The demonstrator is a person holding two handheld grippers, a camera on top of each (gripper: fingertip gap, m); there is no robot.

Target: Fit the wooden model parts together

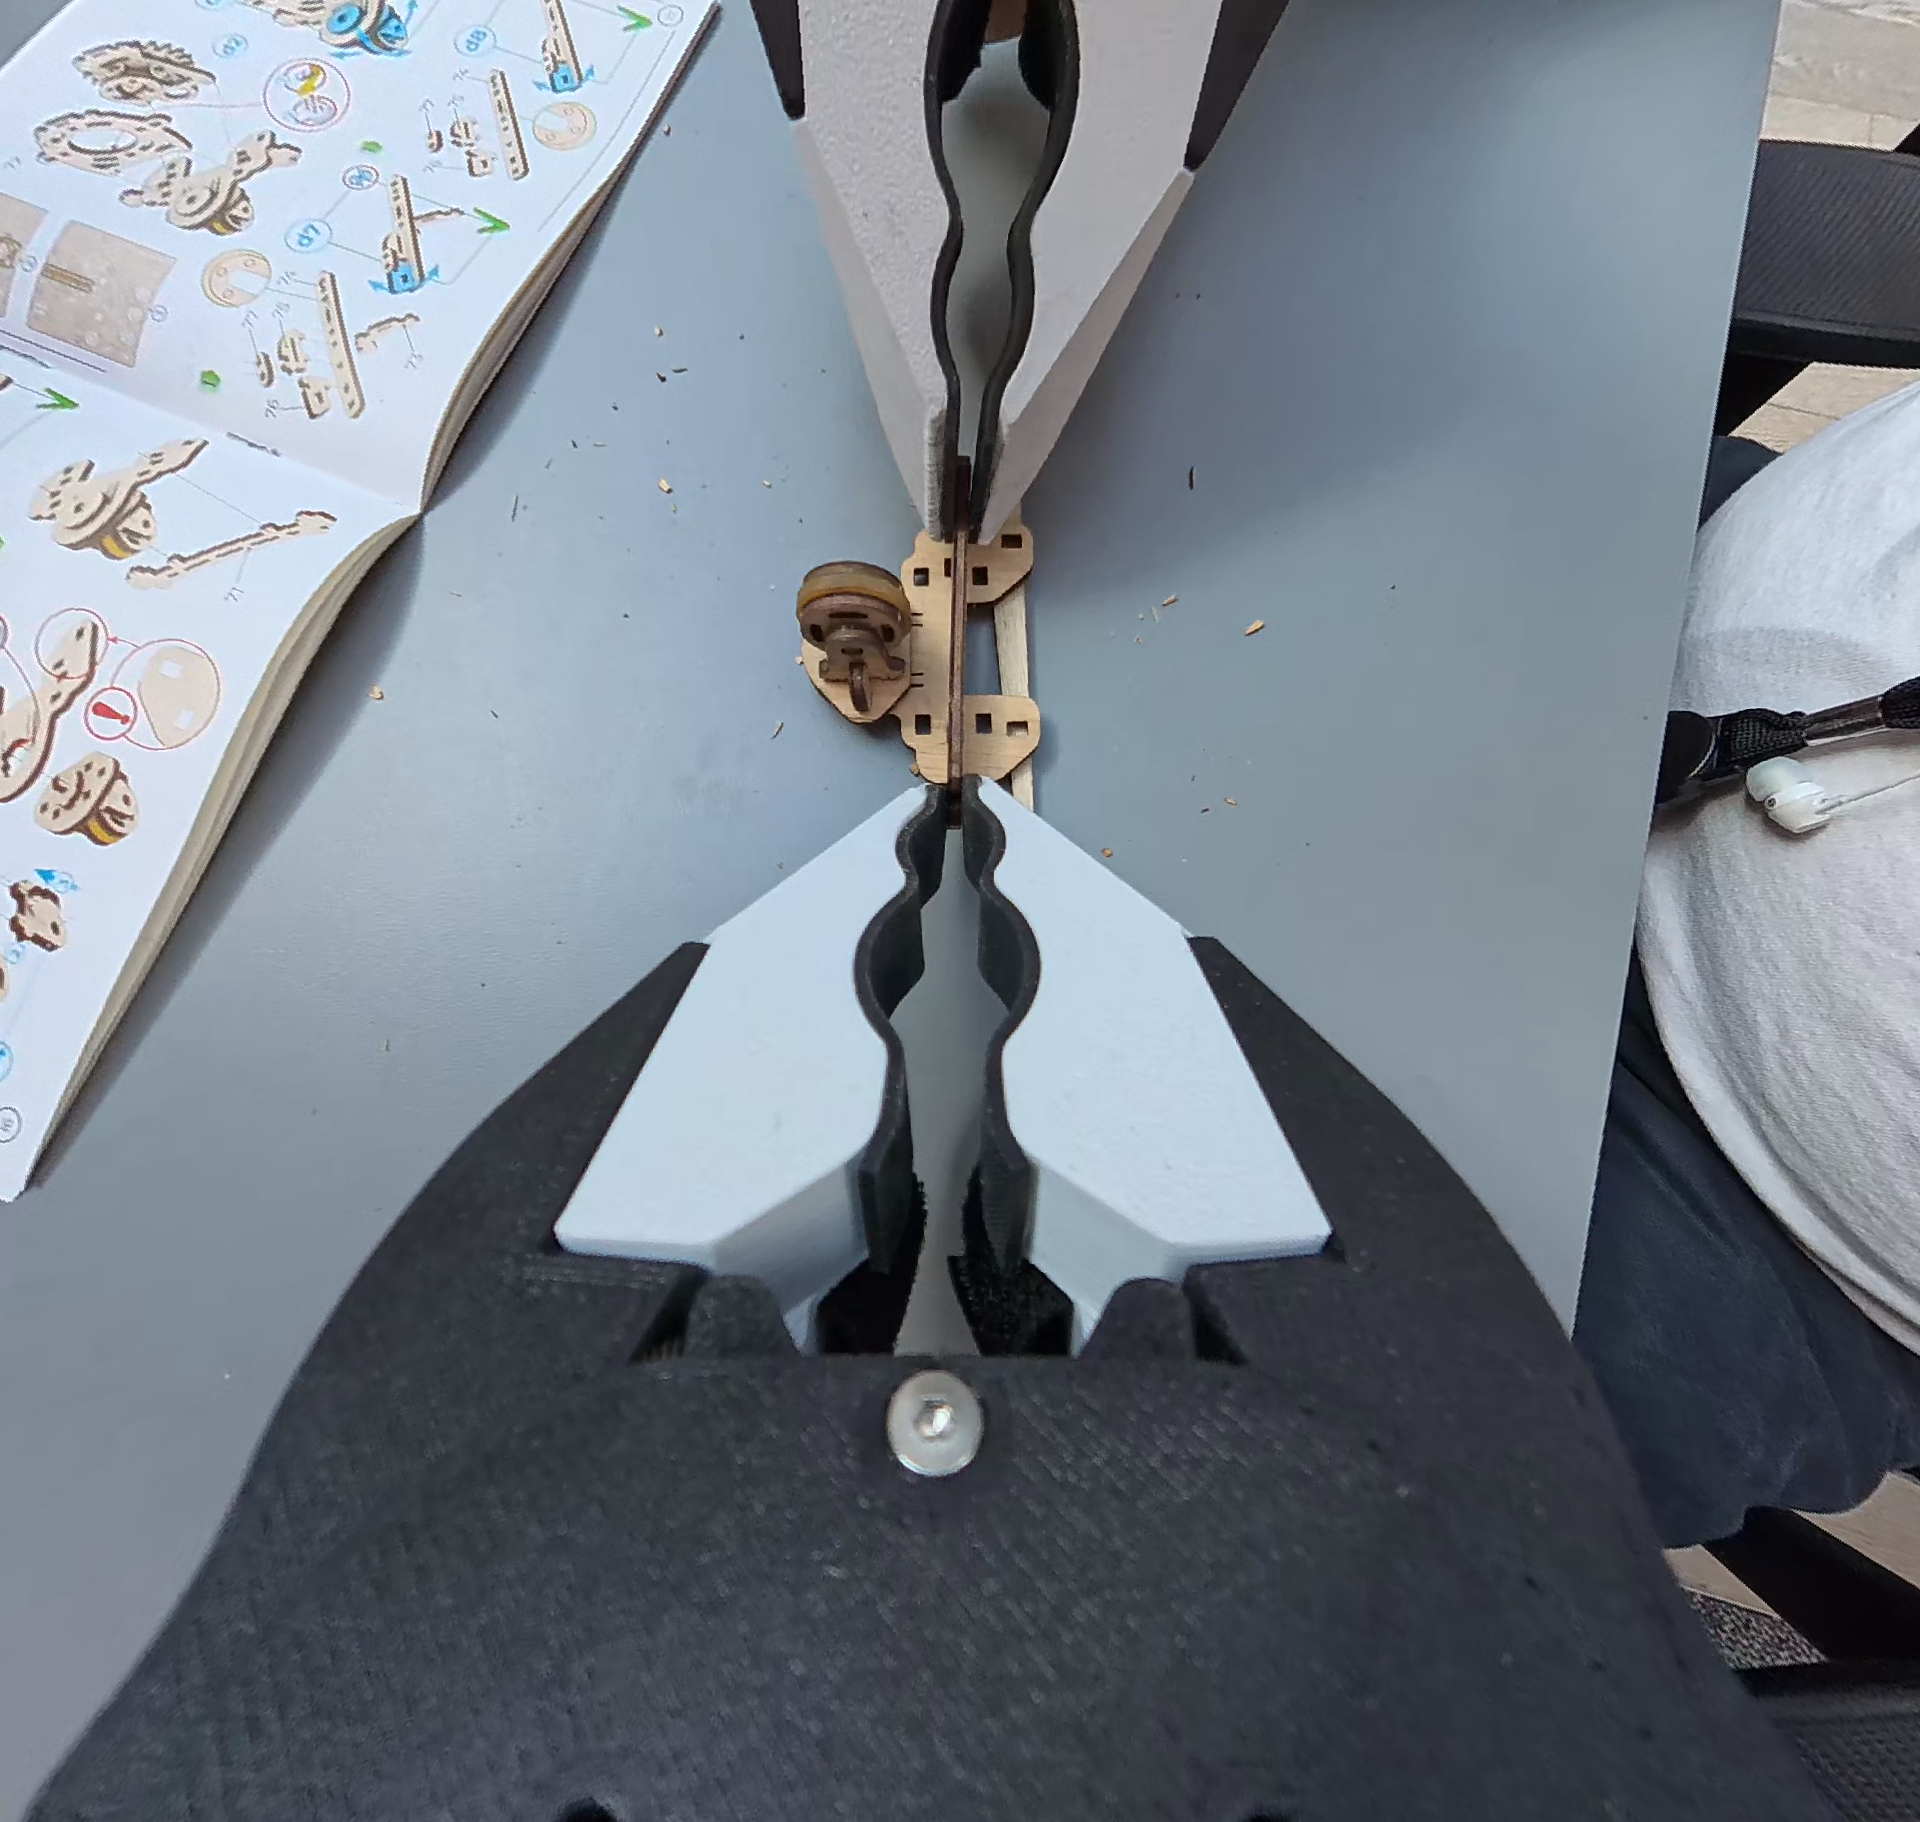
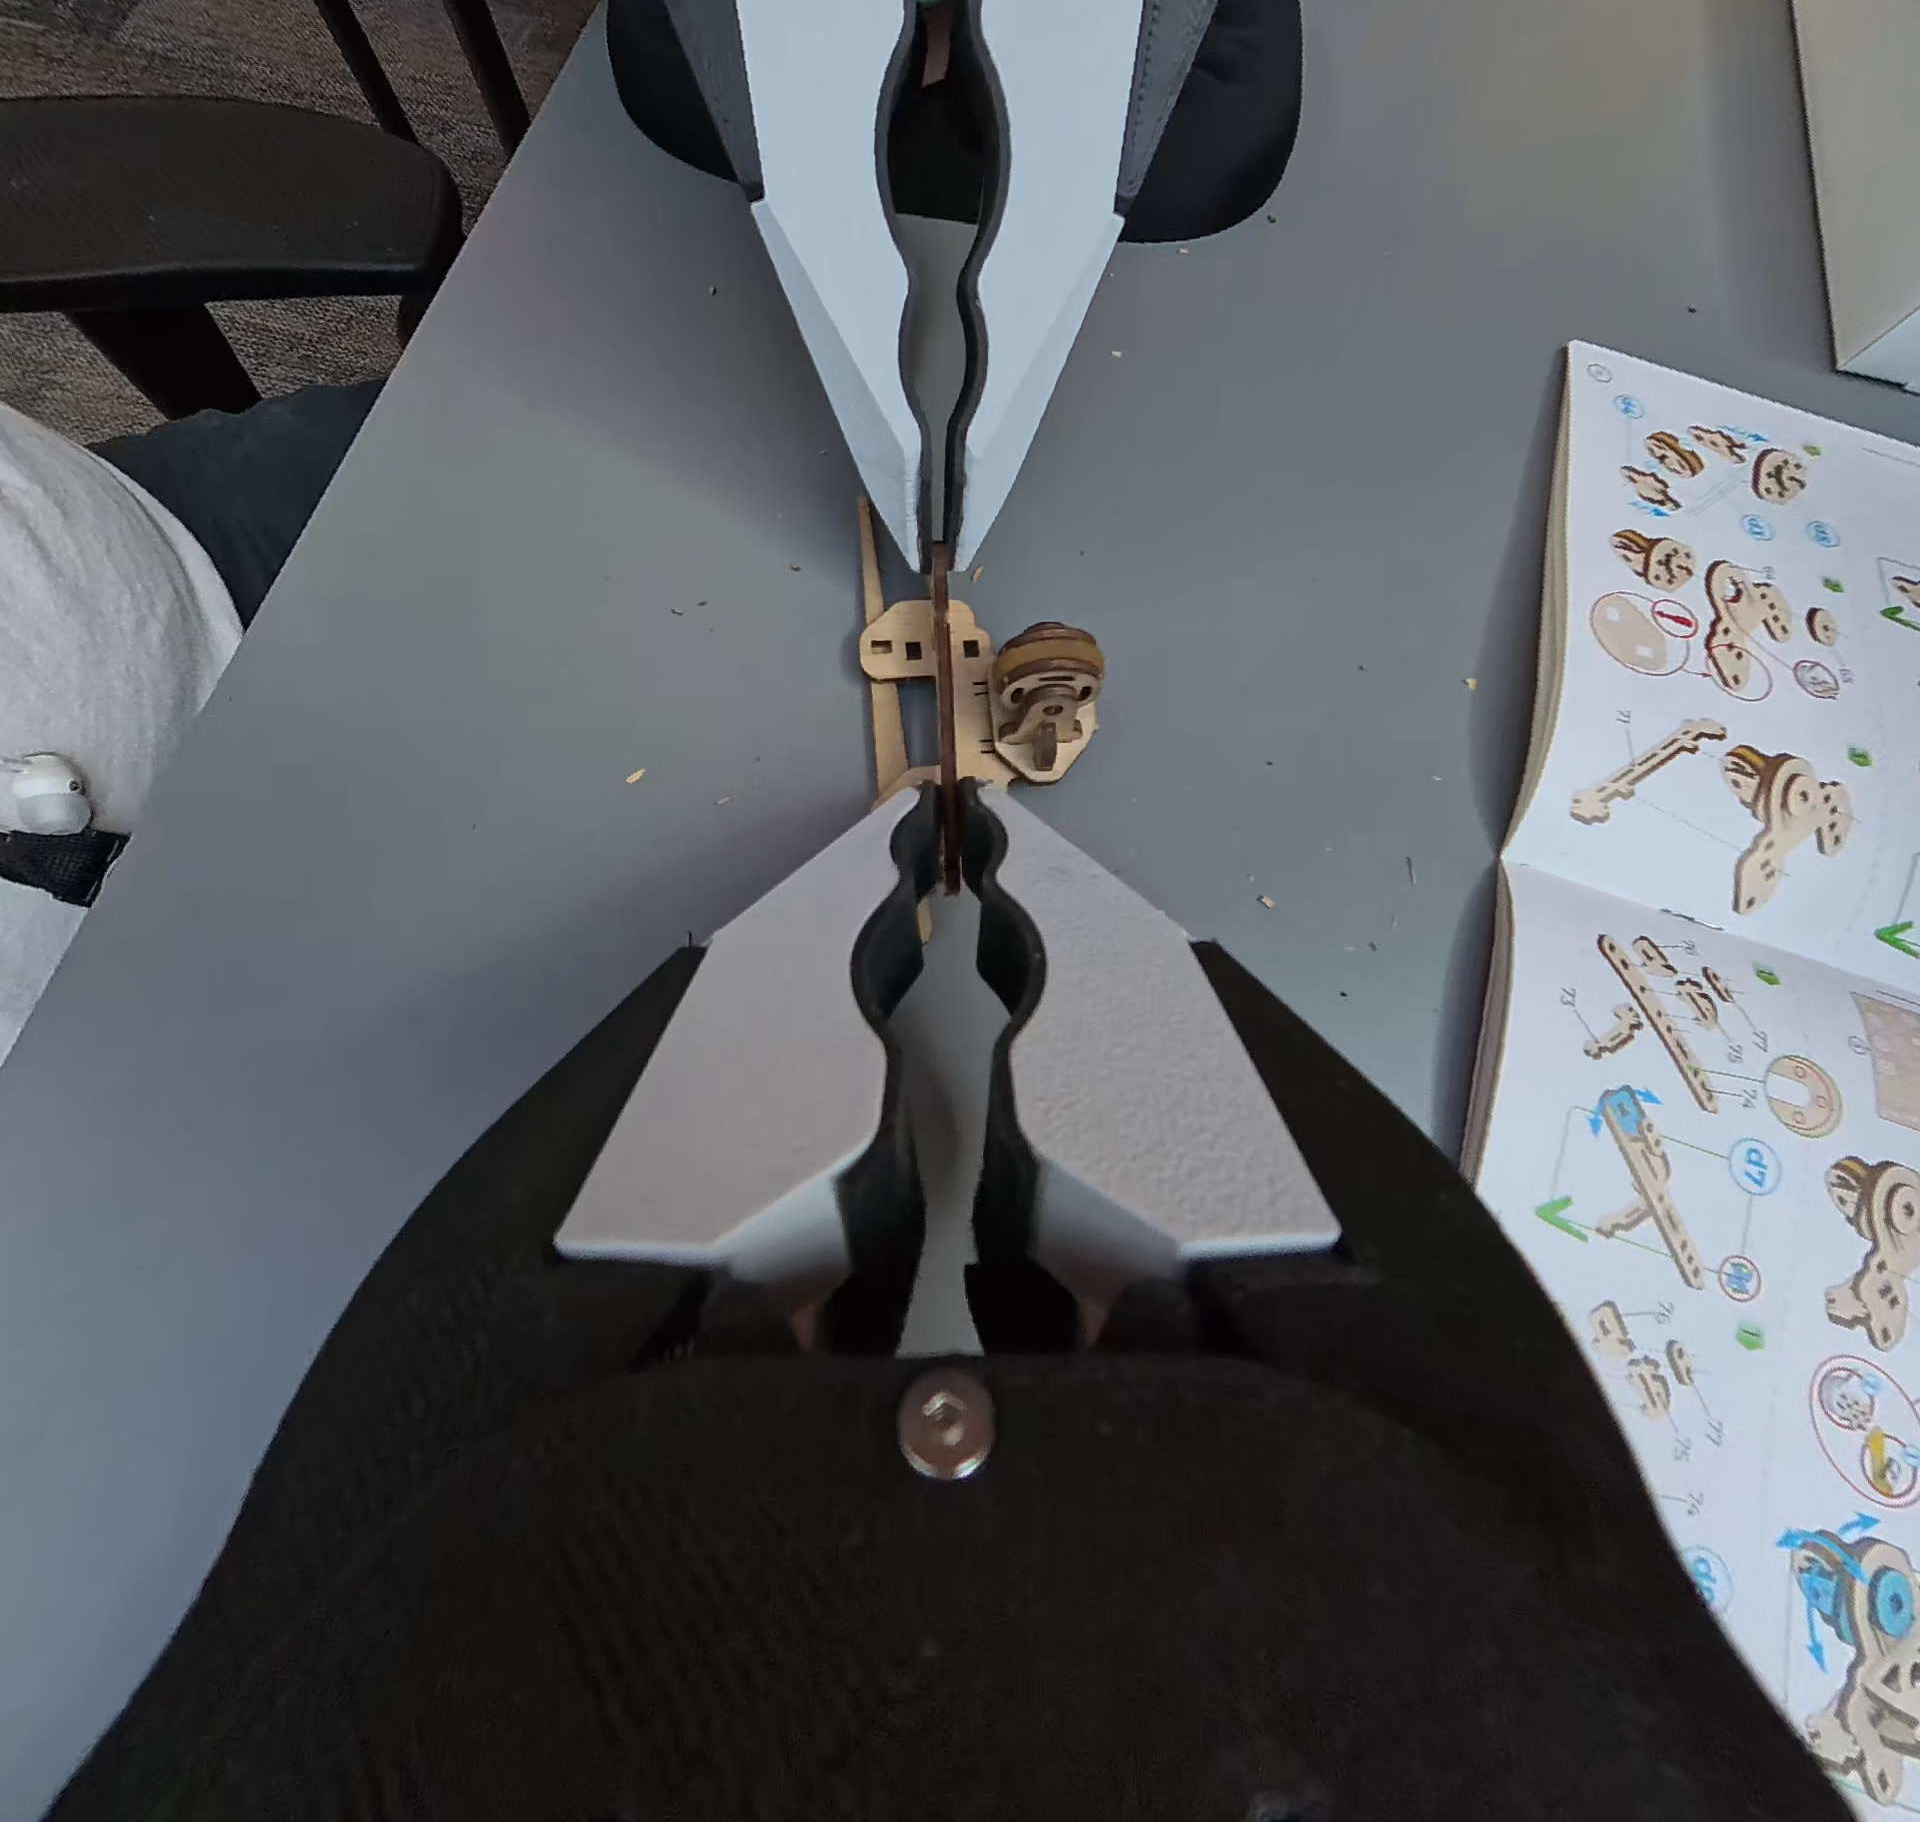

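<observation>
A small wooden model assembly (image 1: pixel 992 567) hangs just above the grey table (image 1: pixel 1351 370), held between both grippers. It has a thin plate (image 1: pixel 954 660) seen edge-on, crossed by a flat tan piece with square holes, and a round wheel part (image 1: pixel 850 603) on one side. My left gripper (image 1: pixel 956 798) is shut on the plate's near end. My right gripper (image 1: pixel 961 523) comes in from the opposite side, shut on the far end. In the right wrist view my right gripper (image 2: pixel 943 808) grips the plate (image 2: pixel 943 692). The left gripper (image 2: pixel 940 554) faces it, and the wheel part (image 2: pixel 1047 676) sits to the right.
An open instruction booklet (image 1: pixel 260 318) lies on the table, also in the right wrist view (image 2: pixel 1714 941). A thin wooden stick (image 1: pixel 1013 650) lies under the assembly. A white box (image 2: pixel 1860 110) stands at the far corner. A seated person in a white shirt (image 1: pixel 1808 837) is at the table edge. Wood crumbs are scattered about. The gap from one gripper's tips to the other's is roughly 5 cm.
</observation>
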